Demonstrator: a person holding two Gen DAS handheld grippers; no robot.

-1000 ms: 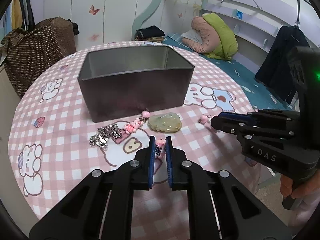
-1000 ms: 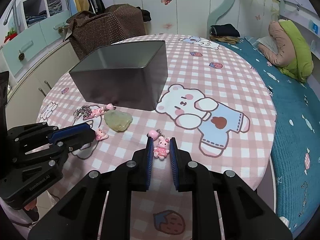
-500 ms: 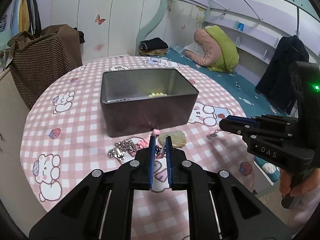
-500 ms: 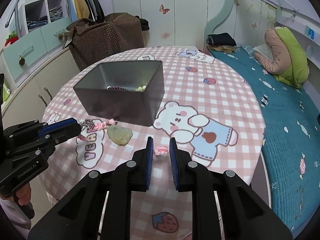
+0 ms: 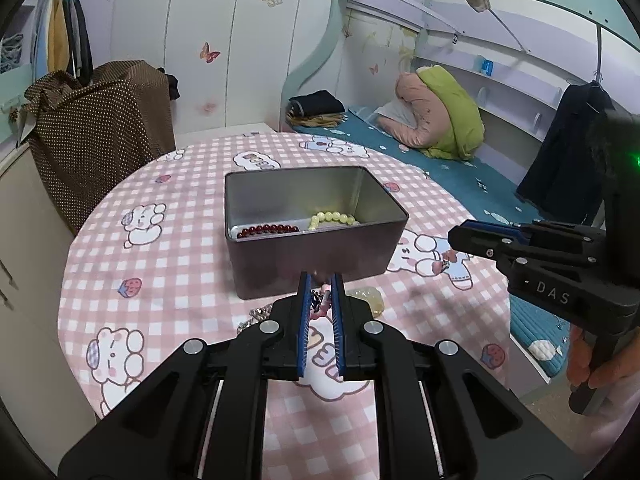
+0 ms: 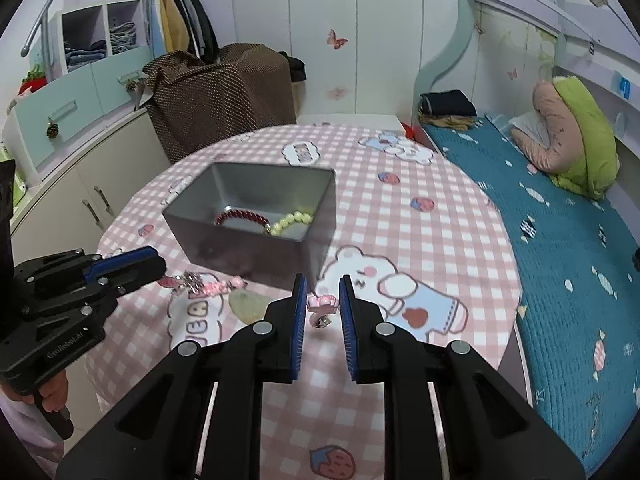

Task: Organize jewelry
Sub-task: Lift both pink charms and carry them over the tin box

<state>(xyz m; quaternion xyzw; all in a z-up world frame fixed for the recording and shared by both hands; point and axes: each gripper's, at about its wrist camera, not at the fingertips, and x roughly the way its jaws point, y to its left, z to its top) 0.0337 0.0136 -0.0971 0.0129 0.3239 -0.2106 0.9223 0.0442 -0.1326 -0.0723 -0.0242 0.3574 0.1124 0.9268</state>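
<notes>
Both jaws sit narrowly parted, each pinching a small pink charm: the left gripper [image 5: 319,300] grips one charm [image 5: 322,305], the right gripper [image 6: 323,304] another [image 6: 322,303]. Ahead at twelve o'clock on the checked tablecloth [image 6: 420,240] stands the metal tin [image 5: 312,236], holding a red bead bracelet [image 6: 242,217] and a pale yellow bead bracelet [image 6: 292,221]. Before the tin lie a pale green stone [image 6: 248,304] and a silver chain [image 6: 192,282].
</notes>
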